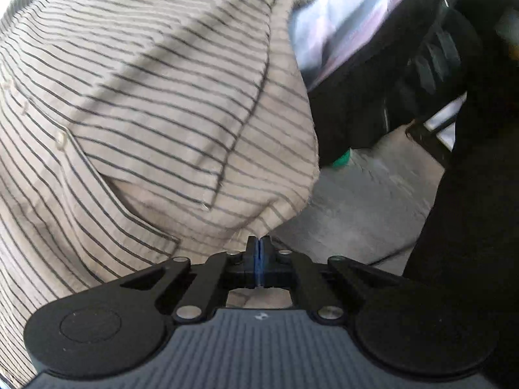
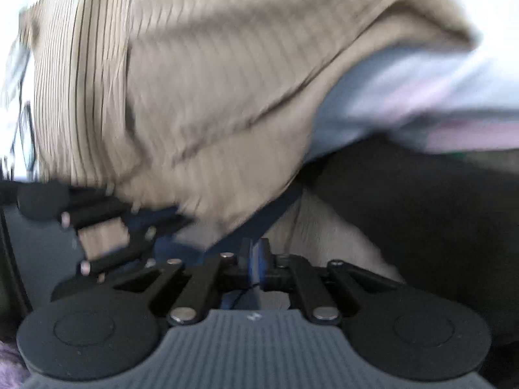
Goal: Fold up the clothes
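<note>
Striped cloth fills both views: a beige shirt [image 1: 155, 103] with thin dark stripes hangs lifted off the pale, pastel-patterned surface [image 1: 350, 22] behind it, which may be a bed or a covered desk; the blur leaves that unclear. The left hand-held gripper [image 1: 258, 243] is clenched tight on a low corner of the shirt, its jaws pinched together with the fabric bunching out of their tips. The right hand-held gripper [image 2: 256, 246] is likewise clamped, nearly closed, on an edge of the same shirt [image 2: 227, 97]; the left one shows at the left of its view, just beside it. Holding two points of one hem close together probably serves to let the shirt hang and straighten before it is laid flat for folding. A grey floor [image 1: 350, 194] lies below, and dark, bulky shapes [image 1: 438, 64], too blurred to name, stand close on the right and could snag the cloth.
</note>
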`<action>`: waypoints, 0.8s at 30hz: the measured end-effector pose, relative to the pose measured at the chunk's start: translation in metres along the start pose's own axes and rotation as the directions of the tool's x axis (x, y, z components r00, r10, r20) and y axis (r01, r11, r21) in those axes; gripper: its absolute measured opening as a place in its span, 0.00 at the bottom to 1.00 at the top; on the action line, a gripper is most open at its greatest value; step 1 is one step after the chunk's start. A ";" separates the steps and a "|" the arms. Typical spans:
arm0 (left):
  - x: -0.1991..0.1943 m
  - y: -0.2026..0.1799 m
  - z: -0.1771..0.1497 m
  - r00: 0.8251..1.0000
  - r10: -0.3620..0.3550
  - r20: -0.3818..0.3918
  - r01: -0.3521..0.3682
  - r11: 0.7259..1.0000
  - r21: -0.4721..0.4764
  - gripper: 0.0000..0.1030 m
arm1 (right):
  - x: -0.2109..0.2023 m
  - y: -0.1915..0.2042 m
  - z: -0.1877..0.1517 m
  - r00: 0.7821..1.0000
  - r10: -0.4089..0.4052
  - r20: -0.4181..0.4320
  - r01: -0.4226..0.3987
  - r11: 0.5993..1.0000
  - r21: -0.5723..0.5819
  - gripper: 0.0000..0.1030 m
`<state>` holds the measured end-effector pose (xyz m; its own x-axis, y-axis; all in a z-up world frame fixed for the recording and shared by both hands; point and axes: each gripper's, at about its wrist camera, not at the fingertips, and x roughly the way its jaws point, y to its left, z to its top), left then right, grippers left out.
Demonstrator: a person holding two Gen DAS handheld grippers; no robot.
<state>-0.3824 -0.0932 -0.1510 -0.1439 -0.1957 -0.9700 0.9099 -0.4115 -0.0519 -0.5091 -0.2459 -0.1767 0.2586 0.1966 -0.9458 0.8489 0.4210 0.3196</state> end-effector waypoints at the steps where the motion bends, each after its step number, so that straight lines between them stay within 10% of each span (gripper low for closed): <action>1: -0.004 0.000 0.000 1.000 0.012 0.017 -0.012 1.000 -0.001 0.00 | -0.011 -0.012 0.007 0.999 -0.010 0.045 0.009 0.999 0.040 0.08; 11: -0.046 -0.006 0.003 0.983 0.106 0.153 -0.104 0.994 -0.020 0.26 | -0.058 -0.085 0.056 0.956 -0.052 0.290 -0.058 0.931 0.360 0.25; 18: -0.039 -0.007 0.001 0.946 0.240 0.219 -0.271 0.955 0.124 0.43 | -0.067 -0.031 0.067 0.946 -0.100 0.307 0.134 0.987 -0.091 0.38; 21: -0.024 -0.017 -0.001 0.936 0.259 0.239 -0.316 0.917 0.243 0.43 | -0.060 -0.007 0.067 0.932 -0.156 0.327 0.258 0.918 -0.299 0.38; 24: -0.004 -0.026 0.000 0.931 0.278 0.238 -0.346 0.879 0.327 0.43 | -0.051 0.008 0.060 0.886 -0.260 0.383 0.435 0.750 -0.497 0.38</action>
<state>-0.4055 -0.0815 -0.1454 0.0263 -0.5085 -0.8607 0.7225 -0.5853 0.3679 -0.4878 -0.3057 -0.1292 0.1847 -0.2745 -0.9437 0.5202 0.8420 -0.1431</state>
